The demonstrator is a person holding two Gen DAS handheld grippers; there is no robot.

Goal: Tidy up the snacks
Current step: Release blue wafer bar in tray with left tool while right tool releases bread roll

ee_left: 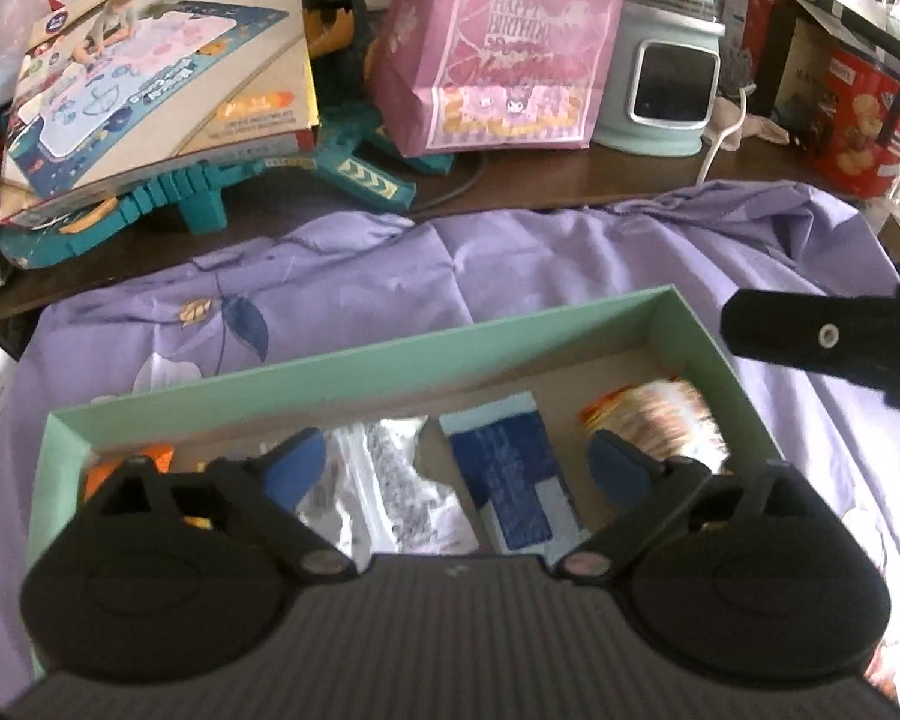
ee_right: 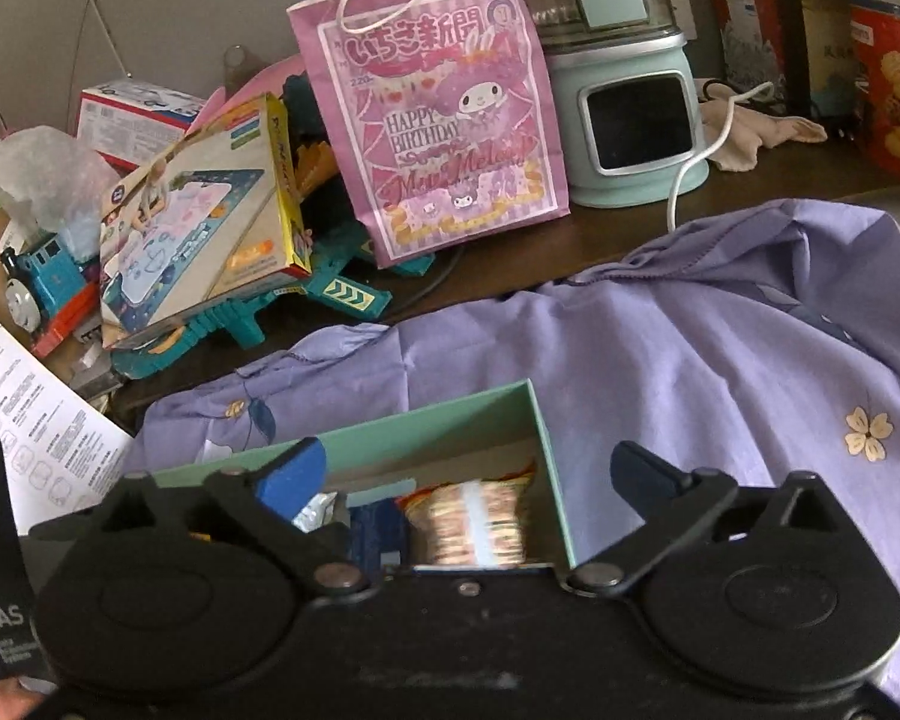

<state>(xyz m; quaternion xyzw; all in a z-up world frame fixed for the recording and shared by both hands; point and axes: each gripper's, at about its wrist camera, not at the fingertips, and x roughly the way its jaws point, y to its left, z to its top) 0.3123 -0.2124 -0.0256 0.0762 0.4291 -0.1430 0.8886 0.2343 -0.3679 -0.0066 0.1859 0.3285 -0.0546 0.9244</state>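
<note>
- The left tongs (ee_left: 459, 459) hang over the green box (ee_left: 354, 363), their blue-tipped fingers (ee_left: 297, 465) spread wide apart and gripping nothing.
- Under the left finger of these tongs, at the box's left end, an orange packet (ee_left: 153, 459) shows only in part behind the black linkage.
- Between the two fingers lie a silver foil packet (ee_left: 390, 480) and, just to its right, a blue-and-white packet (ee_left: 504, 480), both on the box floor.
- Beside the right finger, at the right end of the box, rests a striped orange-edged snack bag (ee_left: 660, 417), blurred in the left wrist view.
- Further right, a black finger of the right tongs (ee_left: 822, 339) reaches in above the purple cloth (ee_left: 570, 252) just outside the box's right wall.
- In the right wrist view, the right tongs (ee_right: 468, 474) also stand wide apart and empty; the box's right corner and the striped bag sit between their fingers, with the cloth beneath the right one.
- Beyond both tongs, on the counter (ee_left: 540, 180), stand a toy box (ee_left: 168, 78), a pink birthday bag (ee_left: 498, 42) and a mint appliance (ee_left: 666, 78).
</note>
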